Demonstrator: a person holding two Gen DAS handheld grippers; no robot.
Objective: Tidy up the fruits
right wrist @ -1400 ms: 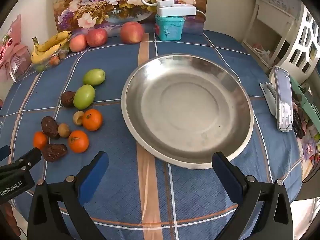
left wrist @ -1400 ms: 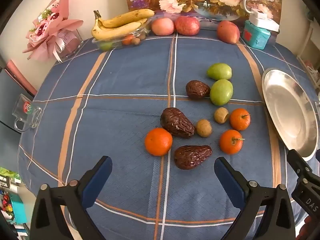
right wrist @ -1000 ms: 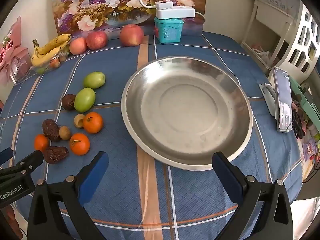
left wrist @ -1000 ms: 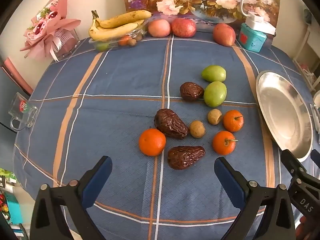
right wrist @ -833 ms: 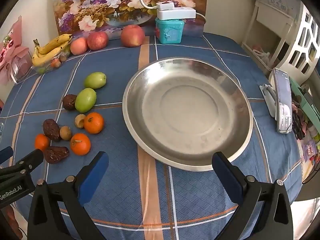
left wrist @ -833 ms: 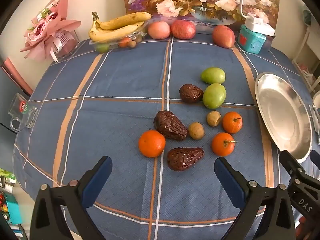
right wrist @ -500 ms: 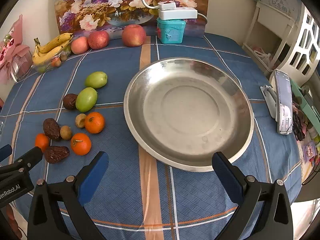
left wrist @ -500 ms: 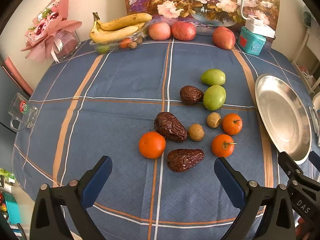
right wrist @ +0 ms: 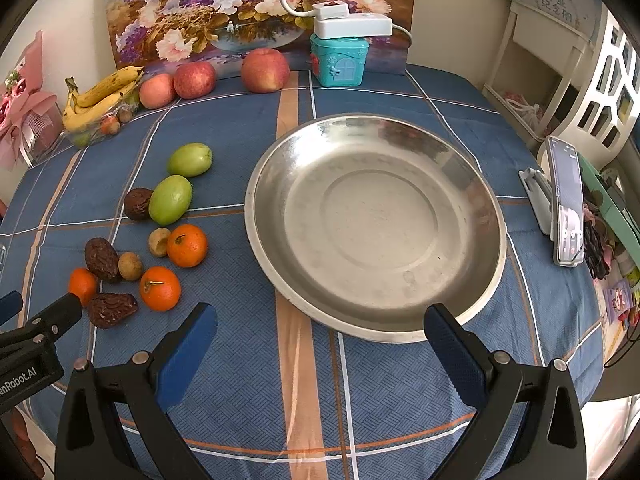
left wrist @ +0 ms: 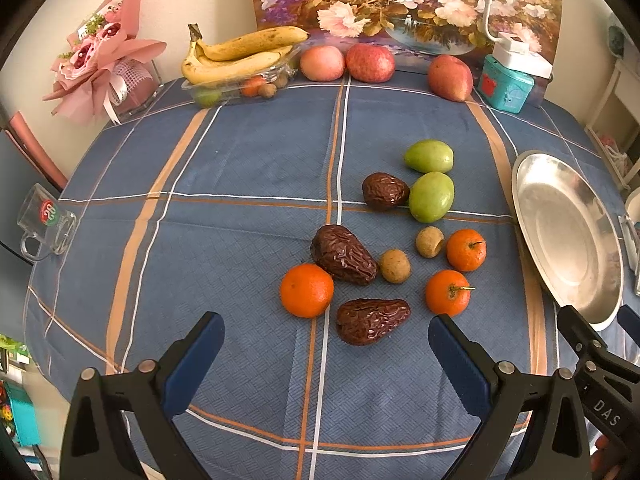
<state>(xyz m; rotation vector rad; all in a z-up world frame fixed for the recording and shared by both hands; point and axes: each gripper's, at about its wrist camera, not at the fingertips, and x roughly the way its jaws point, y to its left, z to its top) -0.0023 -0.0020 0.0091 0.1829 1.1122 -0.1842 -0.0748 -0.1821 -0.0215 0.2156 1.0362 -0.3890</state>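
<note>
Both grippers barely shifted, left gripper [left wrist: 326,354] and right gripper [right wrist: 320,344] fingers spread, empty, plate [right wrist: 256,216] clear.

oranges: three [left wrist: 306,289], centre of frame
dates: three dark, wrinkled [left wrist: 344,255], among oranges
green fruits: two [left wrist: 431,196], above
plate: steel, empty [right wrist: 472,184], right

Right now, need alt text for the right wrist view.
An empty steel dish sits on a blue plaid tablecloth, just ahead of the open right gripper. To its left lie loose tangerines, green fruits and wrinkled dates.
</note>
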